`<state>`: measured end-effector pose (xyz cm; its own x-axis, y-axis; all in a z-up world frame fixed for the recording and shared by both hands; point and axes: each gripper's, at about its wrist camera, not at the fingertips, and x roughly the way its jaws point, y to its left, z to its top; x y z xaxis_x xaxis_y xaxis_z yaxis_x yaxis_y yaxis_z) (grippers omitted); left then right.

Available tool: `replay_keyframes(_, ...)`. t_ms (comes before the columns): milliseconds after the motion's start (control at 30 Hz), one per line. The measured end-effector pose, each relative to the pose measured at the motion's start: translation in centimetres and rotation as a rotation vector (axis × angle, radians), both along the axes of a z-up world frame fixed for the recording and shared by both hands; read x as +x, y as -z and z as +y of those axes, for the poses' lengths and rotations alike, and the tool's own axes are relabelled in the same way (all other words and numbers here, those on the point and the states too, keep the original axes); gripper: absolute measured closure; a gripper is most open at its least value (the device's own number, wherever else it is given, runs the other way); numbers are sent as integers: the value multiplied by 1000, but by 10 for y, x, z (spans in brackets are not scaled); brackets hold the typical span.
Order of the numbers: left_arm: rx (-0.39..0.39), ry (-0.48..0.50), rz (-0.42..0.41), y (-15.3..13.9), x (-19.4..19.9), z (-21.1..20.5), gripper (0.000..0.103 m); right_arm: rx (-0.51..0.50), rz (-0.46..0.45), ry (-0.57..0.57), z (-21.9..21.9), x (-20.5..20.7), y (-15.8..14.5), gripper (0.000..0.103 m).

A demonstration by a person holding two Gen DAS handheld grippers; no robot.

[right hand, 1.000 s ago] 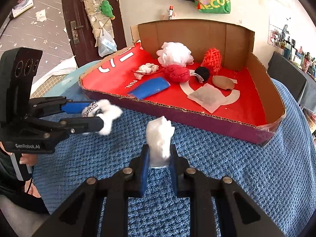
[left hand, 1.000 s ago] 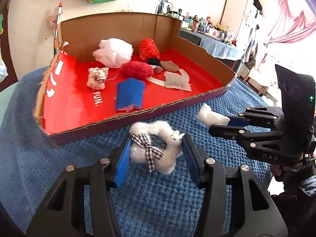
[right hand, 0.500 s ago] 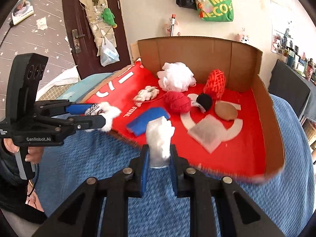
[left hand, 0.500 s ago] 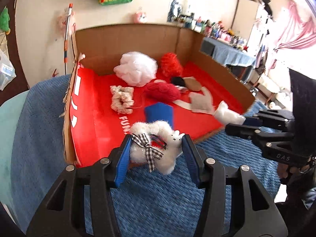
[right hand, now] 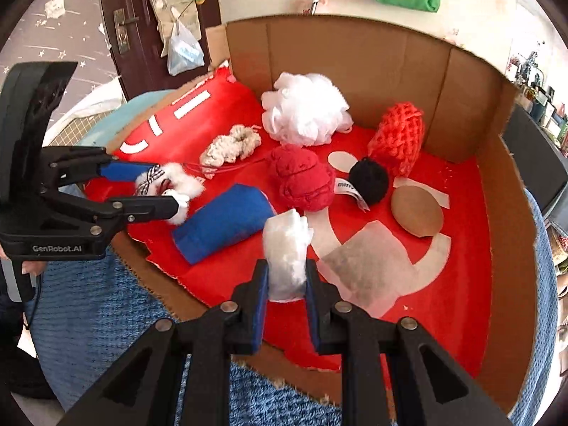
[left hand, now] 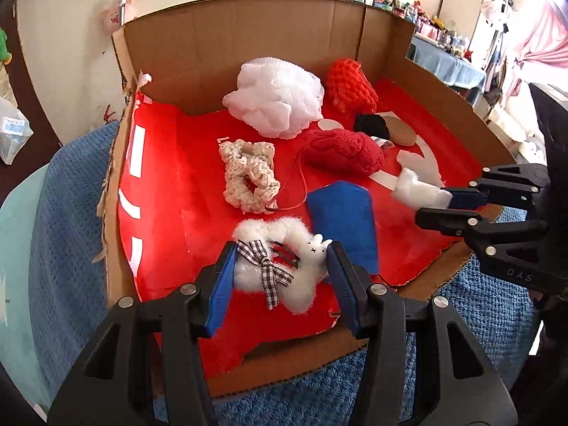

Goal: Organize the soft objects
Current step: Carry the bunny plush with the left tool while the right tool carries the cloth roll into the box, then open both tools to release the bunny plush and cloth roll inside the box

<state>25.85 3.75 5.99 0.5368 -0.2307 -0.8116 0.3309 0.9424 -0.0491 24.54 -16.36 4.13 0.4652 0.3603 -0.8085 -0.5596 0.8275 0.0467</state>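
Observation:
My left gripper (left hand: 280,266) is shut on a fluffy white ring (left hand: 273,259) with a checked bow and a small bunny face, held over the near left part of the red-lined cardboard box (left hand: 248,35). My right gripper (right hand: 287,284) is shut on a white cotton wad (right hand: 285,252), above the box's front edge. Each gripper shows in the other's view: the right gripper (left hand: 440,202) at the right, the left gripper (right hand: 167,191) at the left. In the box lie a blue pouch (right hand: 220,225), a red knit ball (right hand: 301,181), a cream crochet scrunchie (left hand: 248,174) and a white mesh puff (left hand: 277,99).
Also in the box are an orange-red knit piece (right hand: 399,135), a black pompom (right hand: 369,179), a brown pad (right hand: 417,211) and a translucent sachet (right hand: 365,269). The box sits on a blue textured cloth (left hand: 64,213). A hand (right hand: 30,268) grips the left tool's handle.
Both grippers have travelled forward from above the blue cloth to over the box's red floor, each still carrying its item. The box now fills both views.

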Motion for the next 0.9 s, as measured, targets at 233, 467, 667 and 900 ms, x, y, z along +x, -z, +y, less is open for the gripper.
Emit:
replay_keyframes(233, 16, 0, 16, 4, 5, -2, 54, -29, 44, -9, 4, 7, 9, 81)
replay_keyframes(467, 24, 5, 30, 7, 9, -4, 53, -23, 62, -6, 2, 9, 10, 80)
replay_keyframes(667, 4, 12, 49, 9, 12, -6, 53, -17, 65, -6, -1, 10, 8, 80)
replay_keyframes(900, -2, 0, 51, 9, 14, -2, 53, -15, 68, -3, -3, 11, 5, 79)
